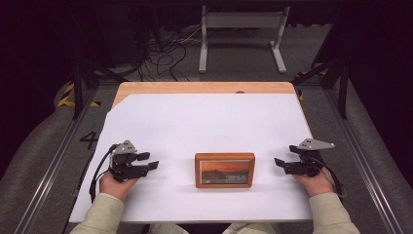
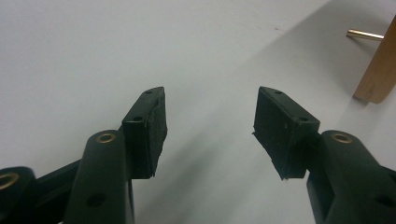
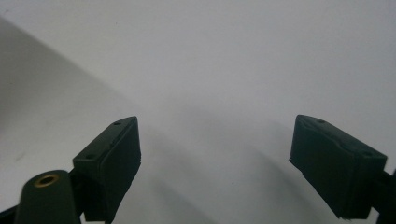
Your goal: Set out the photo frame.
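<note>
While both grippers rest low on the white sheet, a wooden picture frame is seen lying between them, apart from each. To the frame's left, the left gripper is held with its jaws parted and nothing between them; a corner of the frame is caught at the edge of the left gripper view. To the frame's right, the right gripper is held with its jaws spread wide and empty.

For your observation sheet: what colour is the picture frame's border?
Reddish-brown wood; the picture frame shows best in the high view.
</note>
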The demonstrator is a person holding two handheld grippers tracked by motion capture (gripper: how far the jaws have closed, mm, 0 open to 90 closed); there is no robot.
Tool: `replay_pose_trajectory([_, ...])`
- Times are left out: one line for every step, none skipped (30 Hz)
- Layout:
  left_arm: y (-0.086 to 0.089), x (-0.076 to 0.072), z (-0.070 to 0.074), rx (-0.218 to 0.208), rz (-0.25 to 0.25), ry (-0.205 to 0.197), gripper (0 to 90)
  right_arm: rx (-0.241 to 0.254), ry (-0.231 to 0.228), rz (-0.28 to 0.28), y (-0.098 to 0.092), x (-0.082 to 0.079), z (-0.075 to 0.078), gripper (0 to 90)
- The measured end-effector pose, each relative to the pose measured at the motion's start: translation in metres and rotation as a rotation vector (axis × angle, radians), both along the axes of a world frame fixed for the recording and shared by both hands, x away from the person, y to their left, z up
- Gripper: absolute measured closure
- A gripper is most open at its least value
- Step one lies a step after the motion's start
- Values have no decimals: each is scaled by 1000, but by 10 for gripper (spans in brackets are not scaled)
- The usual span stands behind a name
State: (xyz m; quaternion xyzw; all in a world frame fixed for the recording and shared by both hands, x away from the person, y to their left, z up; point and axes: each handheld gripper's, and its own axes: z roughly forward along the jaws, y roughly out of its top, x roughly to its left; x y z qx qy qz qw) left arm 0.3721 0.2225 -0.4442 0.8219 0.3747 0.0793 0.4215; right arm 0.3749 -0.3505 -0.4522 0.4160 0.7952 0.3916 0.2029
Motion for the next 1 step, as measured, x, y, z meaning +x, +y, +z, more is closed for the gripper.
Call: replay_pose_trajectory([0,0,0,3,-1,-4,428,3,-1,-1,0,0,1,161])
